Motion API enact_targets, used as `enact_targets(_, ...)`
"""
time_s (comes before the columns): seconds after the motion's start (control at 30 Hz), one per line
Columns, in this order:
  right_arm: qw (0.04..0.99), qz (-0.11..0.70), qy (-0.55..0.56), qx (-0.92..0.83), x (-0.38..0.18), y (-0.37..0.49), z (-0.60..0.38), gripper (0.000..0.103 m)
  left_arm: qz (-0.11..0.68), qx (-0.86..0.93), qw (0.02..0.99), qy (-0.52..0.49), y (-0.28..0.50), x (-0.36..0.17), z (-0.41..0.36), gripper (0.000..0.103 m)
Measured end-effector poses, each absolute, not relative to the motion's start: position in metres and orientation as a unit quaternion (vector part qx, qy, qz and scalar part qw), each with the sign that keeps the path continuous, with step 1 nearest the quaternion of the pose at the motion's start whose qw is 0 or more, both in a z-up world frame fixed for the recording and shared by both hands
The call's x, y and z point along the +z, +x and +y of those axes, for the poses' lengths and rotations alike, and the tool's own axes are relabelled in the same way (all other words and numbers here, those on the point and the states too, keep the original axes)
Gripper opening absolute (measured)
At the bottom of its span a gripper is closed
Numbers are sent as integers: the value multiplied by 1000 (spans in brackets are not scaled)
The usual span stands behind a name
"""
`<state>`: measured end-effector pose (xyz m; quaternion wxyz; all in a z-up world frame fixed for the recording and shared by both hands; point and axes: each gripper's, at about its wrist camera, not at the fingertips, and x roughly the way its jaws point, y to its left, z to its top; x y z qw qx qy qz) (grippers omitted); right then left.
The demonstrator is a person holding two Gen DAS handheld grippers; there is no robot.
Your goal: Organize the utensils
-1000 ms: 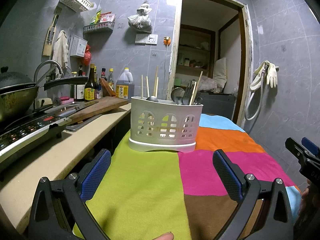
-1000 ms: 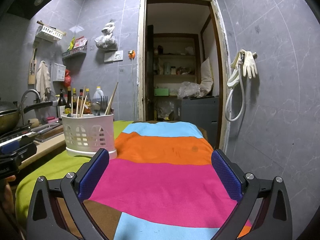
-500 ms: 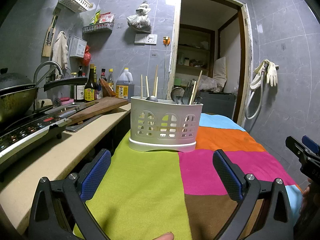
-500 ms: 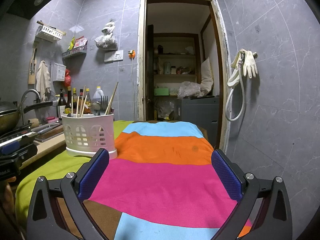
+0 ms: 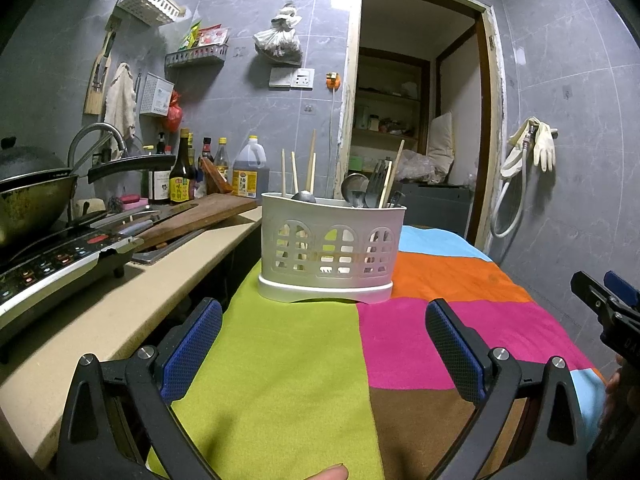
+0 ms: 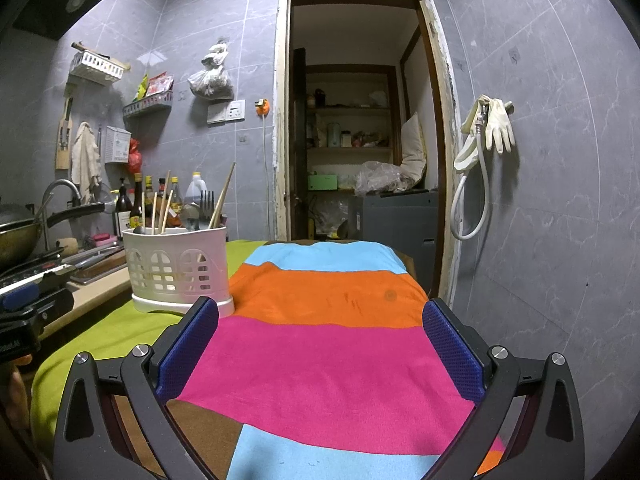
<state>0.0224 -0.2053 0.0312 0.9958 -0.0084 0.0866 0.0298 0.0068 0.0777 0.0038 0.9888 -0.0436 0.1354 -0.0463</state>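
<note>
1. White plastic, with arched cut-outs in its wall, the utensil caddy (image 5: 331, 246) stands upright on the green patch of the patchwork cloth (image 5: 280, 360), at the cloth's far end, close to the beige counter (image 5: 120, 308).
2. Wooden chopsticks (image 5: 311, 168) stick up from the caddy's left part; a spoon (image 5: 354, 188) and a dark fork (image 5: 376, 188) stand in its right part, with 1 more chopstick leaning beside them.
3. From the right wrist camera the same caddy (image 6: 176, 268) sits far left, with the fork (image 6: 207, 202) and chopsticks (image 6: 162, 210) rising above its rim.
4. Left gripper (image 5: 323, 312): jaws spread wide, blue pads (image 5: 192, 344) well apart, nothing between them. It hangs over the green and pink patches, facing the caddy and short of it.
5. Right gripper (image 6: 320, 316): jaws likewise spread wide with nothing held, blue pads (image 6: 452, 348) over the pink band of the cloth (image 6: 320, 360), the caddy off to its left.
6. Each gripper shows at the edge of the other's view: the right one (image 5: 608, 304) at the far right, the left one (image 6: 28, 308) at the far left.
7. On the counter lie a wooden cutting board (image 5: 200, 216), an induction cooker (image 5: 52, 260) and a wok (image 5: 32, 196); sauce bottles (image 5: 180, 176) line the grey tiled wall.
8. Rubber gloves (image 6: 496, 124) and a hose hang right of the open doorway (image 6: 360, 120).
</note>
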Motion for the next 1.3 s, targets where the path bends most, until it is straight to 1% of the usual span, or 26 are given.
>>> enact_targets(1.3,995,91,-8,29,33,22,-206,103,143,-52,987,-40,12,-1,78,100)
